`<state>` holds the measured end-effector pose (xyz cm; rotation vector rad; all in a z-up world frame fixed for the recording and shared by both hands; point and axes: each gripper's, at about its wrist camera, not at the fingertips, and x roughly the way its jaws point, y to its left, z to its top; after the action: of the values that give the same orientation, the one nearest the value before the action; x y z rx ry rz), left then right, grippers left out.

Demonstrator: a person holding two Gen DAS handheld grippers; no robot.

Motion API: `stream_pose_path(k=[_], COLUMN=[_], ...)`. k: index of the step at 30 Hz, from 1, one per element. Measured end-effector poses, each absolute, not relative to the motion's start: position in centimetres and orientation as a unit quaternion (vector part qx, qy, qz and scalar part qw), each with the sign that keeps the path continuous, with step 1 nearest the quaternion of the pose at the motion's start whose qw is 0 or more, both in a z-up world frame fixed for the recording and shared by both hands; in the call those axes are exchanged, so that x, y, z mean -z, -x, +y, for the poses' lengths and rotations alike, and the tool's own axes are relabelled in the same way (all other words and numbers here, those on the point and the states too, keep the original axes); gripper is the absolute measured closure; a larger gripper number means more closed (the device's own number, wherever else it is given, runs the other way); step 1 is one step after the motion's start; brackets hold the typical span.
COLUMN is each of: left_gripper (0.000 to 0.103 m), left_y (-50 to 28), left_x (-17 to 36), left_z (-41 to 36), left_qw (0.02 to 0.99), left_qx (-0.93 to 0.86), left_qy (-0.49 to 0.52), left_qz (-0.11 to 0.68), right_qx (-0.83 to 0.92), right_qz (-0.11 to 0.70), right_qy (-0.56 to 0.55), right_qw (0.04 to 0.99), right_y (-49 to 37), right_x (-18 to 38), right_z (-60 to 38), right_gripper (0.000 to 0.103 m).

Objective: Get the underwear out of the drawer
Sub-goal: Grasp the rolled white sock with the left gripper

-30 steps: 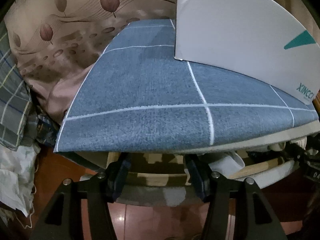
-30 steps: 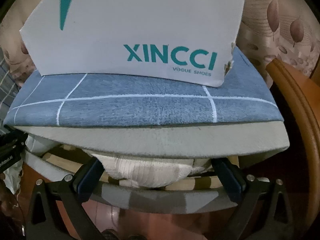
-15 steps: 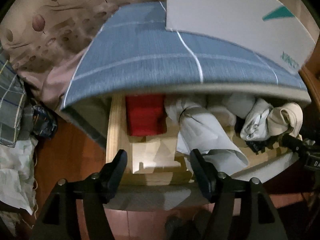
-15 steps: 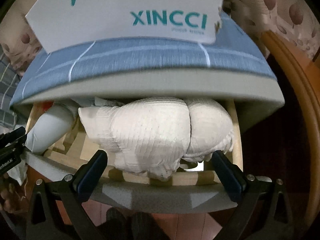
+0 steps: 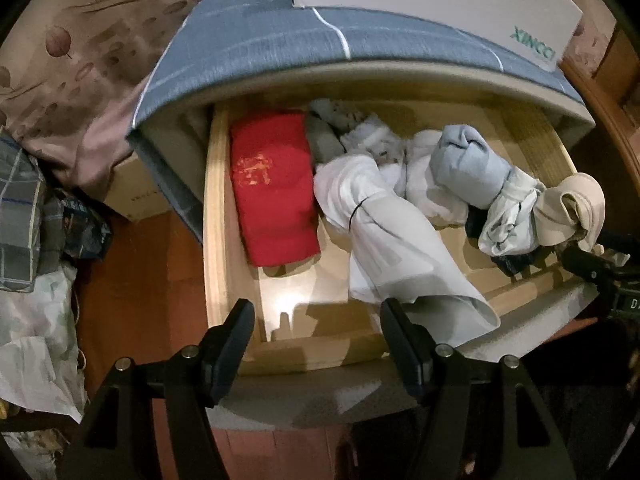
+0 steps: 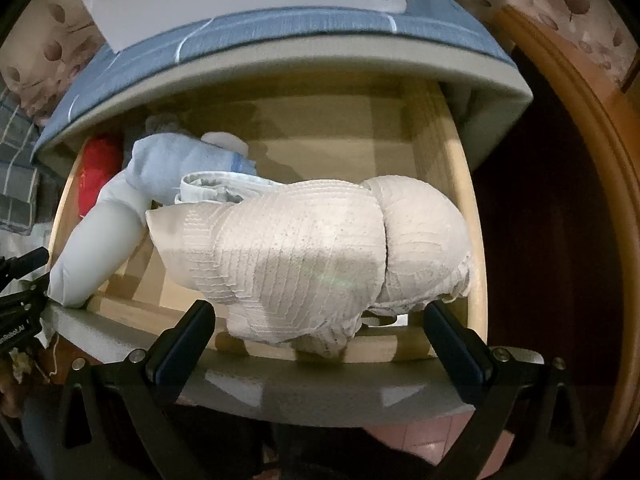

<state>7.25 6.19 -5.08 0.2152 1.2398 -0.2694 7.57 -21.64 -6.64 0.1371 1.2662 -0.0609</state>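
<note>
Below me lies reddish tiled floor (image 5: 132,280); leaf-print fabric (image 5: 80,60) hangs behind, a curved wooden frame (image 6: 580,152) rises rightward, dimly lit.

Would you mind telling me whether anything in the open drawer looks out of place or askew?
Yes. In the drawer, a long white garment spills over the front edge rather than lying inside. The red folded item lies neatly at the left, while the other clothes are heaped in loose bundles. A cream ribbed garment sits high near the right front corner.

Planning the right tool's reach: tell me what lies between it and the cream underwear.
Only the drawer's front rail, in the right wrist view; the open right tool sits just outside it, facing the cream underwear.
</note>
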Motion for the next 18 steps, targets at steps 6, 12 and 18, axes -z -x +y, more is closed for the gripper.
stream_pose_path(k=[6,12,18], left_gripper=[0.036,0.036,0.036], left_y=[-5.9,-5.7,-5.1], left_x=[5.2,5.3,4.3], left_z=[5.9,5.9,5.3], left_qw=[0.793,0.791,0.791], left_qx=[0.125,0.117,0.115], left_qy=[-0.127,-0.130,-0.125], left_qz=[0.583,0.586,0.588], right_qx=[0.025,0.017,-0.025], right_qz=[0.614,0.623,0.622], right_qy=[-0.067,-0.073,-0.095], right_qw=[0.786,0.778,0.777], right_y=[-7.9,-10.5,-12.2], right_x=[7.9,9.1,9.6], right_z=[-20.7,-20.5,-19.9], right_gripper=[0.000,0.000,0.000])
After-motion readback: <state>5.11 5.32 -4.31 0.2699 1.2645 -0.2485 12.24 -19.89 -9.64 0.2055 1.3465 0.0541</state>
